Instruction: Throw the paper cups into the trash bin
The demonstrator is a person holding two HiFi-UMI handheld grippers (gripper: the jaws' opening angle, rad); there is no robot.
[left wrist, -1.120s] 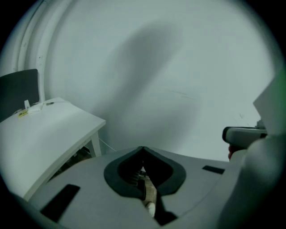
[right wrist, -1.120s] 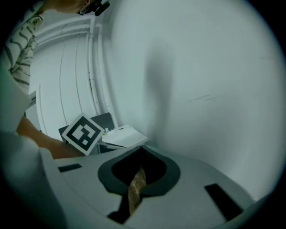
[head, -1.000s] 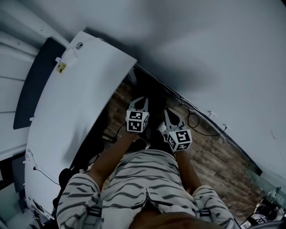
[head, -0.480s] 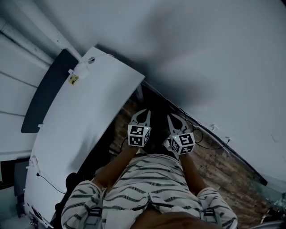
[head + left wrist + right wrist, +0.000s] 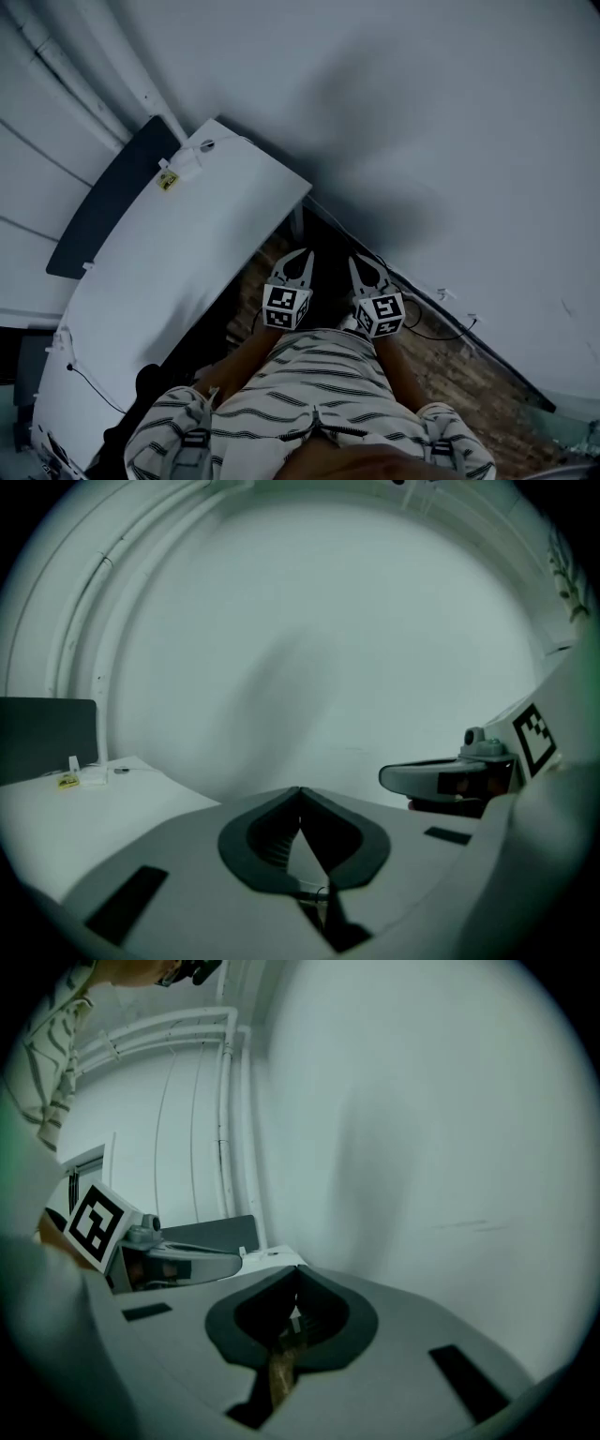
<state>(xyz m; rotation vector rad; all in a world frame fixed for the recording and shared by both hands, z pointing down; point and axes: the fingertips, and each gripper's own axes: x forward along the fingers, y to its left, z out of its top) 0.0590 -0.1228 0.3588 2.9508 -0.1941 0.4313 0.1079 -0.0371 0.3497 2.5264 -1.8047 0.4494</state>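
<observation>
While jaws meet, left gripper (image 5: 302, 256) beside right gripper (image 5: 358, 262), facing wall (image 5: 422, 112).

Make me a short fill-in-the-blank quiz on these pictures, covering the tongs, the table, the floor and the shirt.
1. The left tongs and the right tongs are both ____ and hold nothing.
2. The white table stands on the person's ____ side.
3. The floor below the tongs is made of ____ planks.
4. The person's shirt has a ____ pattern.

Missing words: shut; left; wooden; striped.
</observation>
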